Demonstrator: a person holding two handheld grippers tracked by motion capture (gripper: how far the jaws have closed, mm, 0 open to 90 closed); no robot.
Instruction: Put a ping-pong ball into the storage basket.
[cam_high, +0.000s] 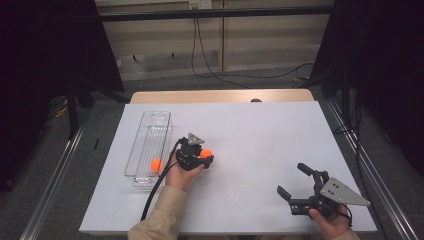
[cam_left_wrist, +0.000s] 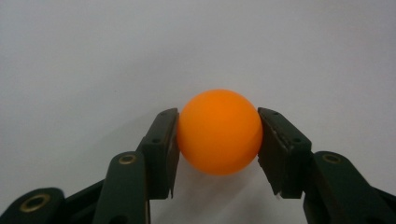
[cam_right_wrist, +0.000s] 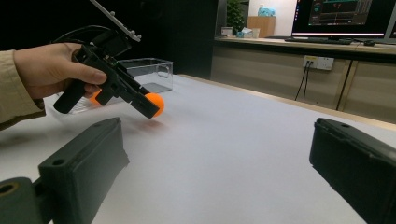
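My left gripper (cam_high: 206, 156) is shut on an orange ball (cam_high: 206, 153) just right of a clear plastic tray (cam_high: 148, 131). In the left gripper view both pads press the sides of the orange ball (cam_left_wrist: 219, 131). The right gripper view shows the left gripper (cam_right_wrist: 150, 108) tilted downward, the orange ball (cam_right_wrist: 156, 102) hanging a little above the white table (cam_right_wrist: 219, 154). A second orange ball (cam_high: 157, 164) lies inside the tray near its front end. My right gripper (cam_high: 294, 181) stands open near the table's front right with nothing between its jaws.
The white table surface (cam_high: 260, 140) spreads wide between the two grippers. Black cable (cam_high: 156, 187) trails from the left gripper along the sleeve. Metal rails (cam_high: 55, 175) run along both table sides. Beyond the table, the right gripper view has a counter with a monitor (cam_right_wrist: 345, 18).
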